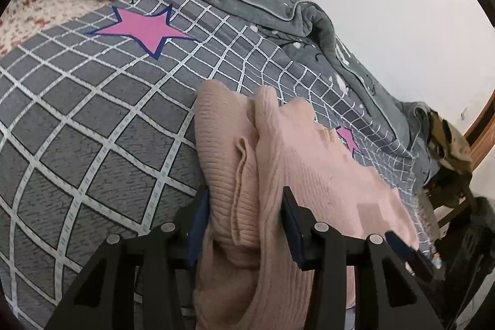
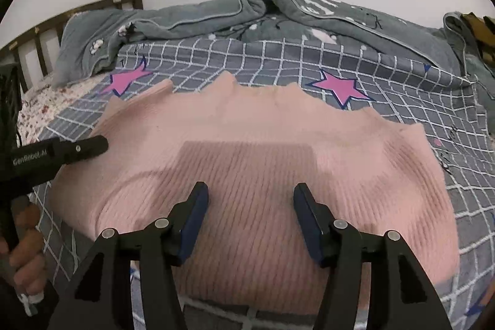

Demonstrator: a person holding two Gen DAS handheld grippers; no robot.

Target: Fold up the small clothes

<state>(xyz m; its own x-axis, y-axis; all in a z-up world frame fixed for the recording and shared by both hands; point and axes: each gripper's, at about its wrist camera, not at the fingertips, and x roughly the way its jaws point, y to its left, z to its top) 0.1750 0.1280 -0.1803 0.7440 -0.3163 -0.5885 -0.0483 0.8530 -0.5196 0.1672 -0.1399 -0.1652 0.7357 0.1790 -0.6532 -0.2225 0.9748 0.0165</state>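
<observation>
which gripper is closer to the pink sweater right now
Left. The left gripper has a bunched edge of the pink sweater between its fingers, touching it. The right gripper hovers open above the sweater's middle, gripping nothing.

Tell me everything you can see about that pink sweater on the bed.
The pink sweater is a soft, ribbed knit, pale pink, spread across the gray checked bedspread. One edge is bunched into folds between the jaws of the left gripper, which look closed on it. The right gripper hovers over its middle with jaws open. Parts look blurred.
</observation>
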